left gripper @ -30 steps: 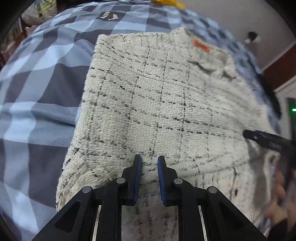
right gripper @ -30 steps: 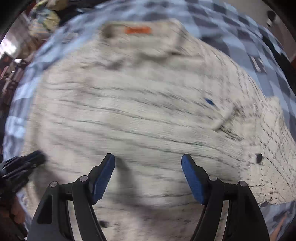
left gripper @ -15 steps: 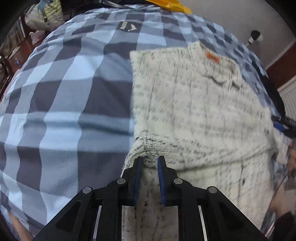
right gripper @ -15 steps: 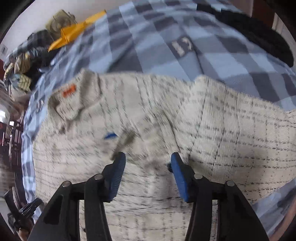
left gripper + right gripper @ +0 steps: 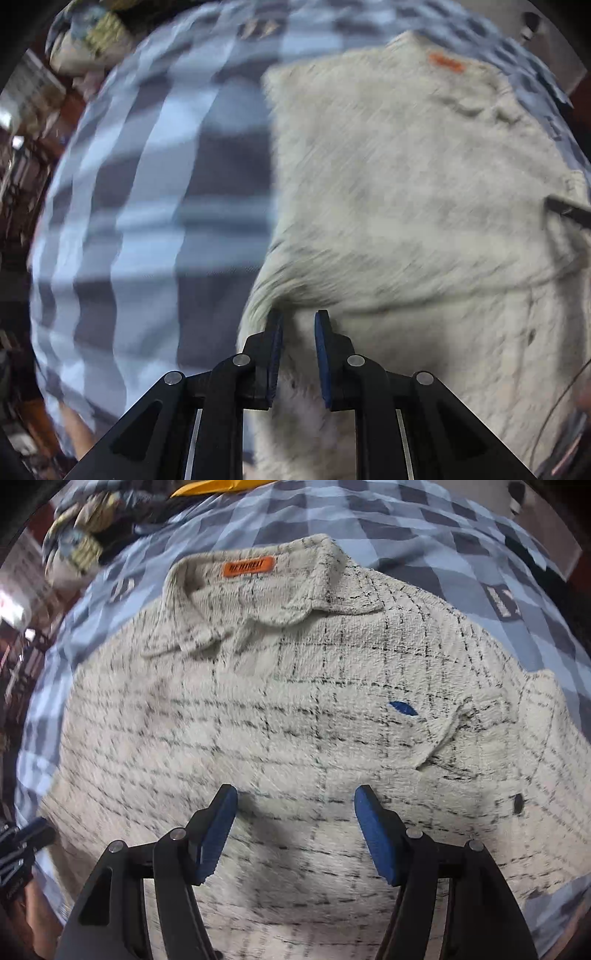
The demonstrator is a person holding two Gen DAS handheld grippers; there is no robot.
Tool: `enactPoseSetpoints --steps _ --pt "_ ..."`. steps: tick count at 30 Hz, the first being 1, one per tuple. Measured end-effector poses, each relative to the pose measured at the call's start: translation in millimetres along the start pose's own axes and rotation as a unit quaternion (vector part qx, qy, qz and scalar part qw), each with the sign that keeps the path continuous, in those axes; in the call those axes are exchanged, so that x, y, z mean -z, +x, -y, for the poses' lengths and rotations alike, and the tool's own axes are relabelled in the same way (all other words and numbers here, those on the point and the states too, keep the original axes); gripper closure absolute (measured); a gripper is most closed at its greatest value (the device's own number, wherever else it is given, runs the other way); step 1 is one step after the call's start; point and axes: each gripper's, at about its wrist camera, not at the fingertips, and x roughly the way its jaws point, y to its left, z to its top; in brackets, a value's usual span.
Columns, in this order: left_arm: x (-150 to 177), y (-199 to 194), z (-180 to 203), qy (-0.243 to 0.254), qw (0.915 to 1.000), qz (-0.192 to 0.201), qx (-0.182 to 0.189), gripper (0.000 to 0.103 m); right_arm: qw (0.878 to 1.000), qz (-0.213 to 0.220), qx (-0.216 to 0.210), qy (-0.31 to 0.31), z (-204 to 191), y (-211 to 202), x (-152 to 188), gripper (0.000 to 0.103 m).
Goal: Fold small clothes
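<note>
A cream shirt (image 5: 295,716) with thin black checks lies spread on a bed covered by a blue and grey checked cover (image 5: 406,524), collar toward 12 o'clock with an orange label (image 5: 248,567) inside it. In the left wrist view, which is blurred, the left tongs (image 5: 298,328) stand nearly closed, pinching a bunched fold at the shirt's left edge. The right tongs (image 5: 295,812) hang over the shirt's middle with their blue pads well apart and nothing between them; they have just been opening. A chest pocket (image 5: 443,734) sits at 3 o'clock. Beyond the bed, a heap of clothes (image 5: 77,542) lies at 10 o'clock and something yellow (image 5: 218,489) at 12 o'clock.
</note>
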Motion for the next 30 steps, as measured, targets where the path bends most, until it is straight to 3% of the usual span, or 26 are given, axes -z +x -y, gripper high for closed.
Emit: enactPoseSetpoints --steps 2,3,9,11,13,14,15,17,20,22,26,28,29,30 --pt "23 0 -18 -0.001 0.9982 -0.019 0.057 0.087 1.0 0.006 0.001 -0.004 9 -10 3 0.041" --pt "34 -3 -22 0.004 0.9975 -0.025 0.066 0.087 1.0 0.008 0.0 -0.004 14 -16 5 0.041" --pt "115 -47 -17 0.091 0.9931 -0.037 0.064 0.087 0.999 -0.002 0.009 -0.047 32 -68 32 0.041" --pt "138 -55 -15 0.078 0.9905 -0.055 0.099 0.087 0.998 -0.007 0.007 -0.056 31 -88 45 0.041" --pt "160 -51 -19 0.019 0.9791 -0.102 0.175 0.084 0.998 -0.024 -0.001 -0.054 27 -102 57 0.04" --pt "167 -47 -19 0.001 0.9734 -0.121 0.194 0.066 0.998 -0.035 -0.007 -0.052 23 -108 64 0.04" --pt "178 -43 -17 -0.011 0.9696 -0.136 0.203 0.03 0.998 -0.042 -0.008 -0.05 15 -109 67 0.04" --pt "195 -41 -9 0.013 0.9765 -0.124 0.176 0.001 0.997 -0.054 -0.009 -0.052 7 -120 80 0.04" --pt "213 -38 0 0.059 0.9824 -0.118 0.132 0.001 0.995 -0.068 -0.035 -0.063 3 -153 118 0.04" --pt "225 -33 -2 0.058 0.9846 -0.119 0.114 0.001 0.994 -0.072 -0.044 -0.069 0 -171 139 0.04" --pt "250 -11 -4 0.081 0.9806 -0.163 0.072 0.004 0.993 -0.072 -0.054 -0.076 -1 -203 171 0.04" --pt "261 4 -1 0.119 0.9735 -0.194 0.025 0.025 0.994 -0.062 -0.05 -0.075 0 -211 176 0.04" --pt "263 7 -4 0.118 0.971 -0.206 0.03 0.036 0.994 -0.054 -0.047 -0.076 0 -215 178 0.04" --pt "264 5 -9 0.103 0.9721 -0.207 0.04 0.055 0.995 -0.047 -0.043 -0.079 0 -217 180 0.04"
